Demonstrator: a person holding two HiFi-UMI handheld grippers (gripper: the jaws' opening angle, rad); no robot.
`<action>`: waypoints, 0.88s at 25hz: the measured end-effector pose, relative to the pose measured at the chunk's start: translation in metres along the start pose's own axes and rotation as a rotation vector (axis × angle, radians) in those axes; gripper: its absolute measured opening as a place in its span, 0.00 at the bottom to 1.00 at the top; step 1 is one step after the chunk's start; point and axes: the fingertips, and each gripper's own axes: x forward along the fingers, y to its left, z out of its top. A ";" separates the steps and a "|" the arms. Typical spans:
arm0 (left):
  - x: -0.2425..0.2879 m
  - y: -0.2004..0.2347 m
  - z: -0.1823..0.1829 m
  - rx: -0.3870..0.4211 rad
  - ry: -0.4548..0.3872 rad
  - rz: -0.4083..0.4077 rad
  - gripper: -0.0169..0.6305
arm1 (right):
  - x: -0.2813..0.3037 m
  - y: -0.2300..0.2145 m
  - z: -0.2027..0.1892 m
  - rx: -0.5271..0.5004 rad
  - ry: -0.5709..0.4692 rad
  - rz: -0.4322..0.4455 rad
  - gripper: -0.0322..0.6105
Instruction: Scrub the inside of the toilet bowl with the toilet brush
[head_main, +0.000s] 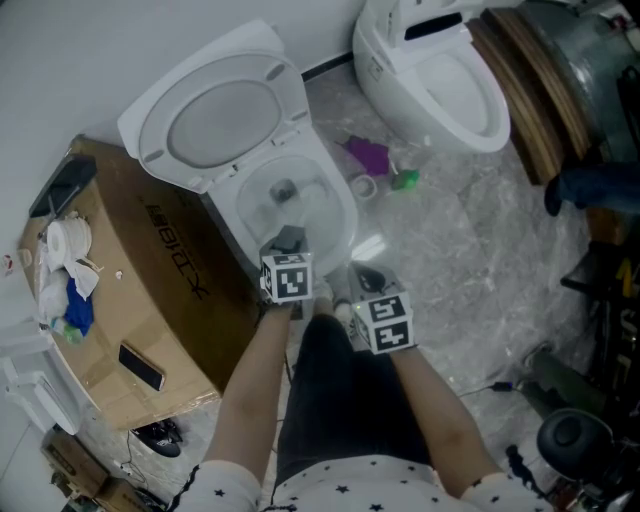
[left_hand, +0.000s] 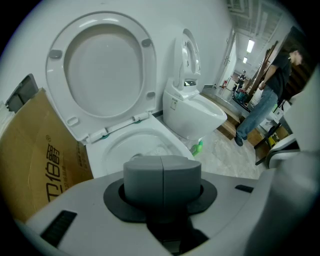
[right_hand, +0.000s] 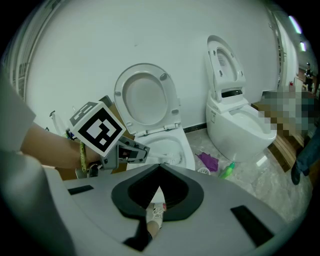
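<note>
The toilet bowl (head_main: 345, 215) stands open with its seat and lid (head_main: 215, 110) tipped back against the wall. My left gripper (head_main: 288, 242) hangs over the bowl's front rim, shut on the thin white handle of the toilet brush (right_hand: 170, 159). The brush head reaches down inside the bowl (right_hand: 167, 145). In the left gripper view the two grey pads (left_hand: 145, 175) meet along a seam, with the bowl (left_hand: 115, 150) just beyond. My right gripper (head_main: 366, 276) is beside the left one, at the bowl's front right corner. Its jaws look shut with nothing in them (right_hand: 159, 172).
A cardboard box (head_main: 130, 290) with a phone (head_main: 142, 366) and a paper roll (head_main: 65, 240) stands left of the toilet. A second toilet (head_main: 440, 80) stands to the right. A purple cloth (head_main: 368, 153) and green bottle (head_main: 405, 180) lie between them. A person (left_hand: 260, 105) stands farther right.
</note>
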 end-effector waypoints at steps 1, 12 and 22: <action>0.001 0.002 0.002 -0.003 -0.003 0.000 0.26 | 0.001 0.001 0.000 0.000 0.002 0.001 0.06; 0.010 0.021 0.022 -0.029 -0.037 0.003 0.26 | 0.018 0.008 -0.002 -0.010 0.020 0.011 0.06; 0.015 0.045 0.038 -0.040 -0.051 0.028 0.26 | 0.029 0.009 0.002 -0.006 0.024 0.009 0.06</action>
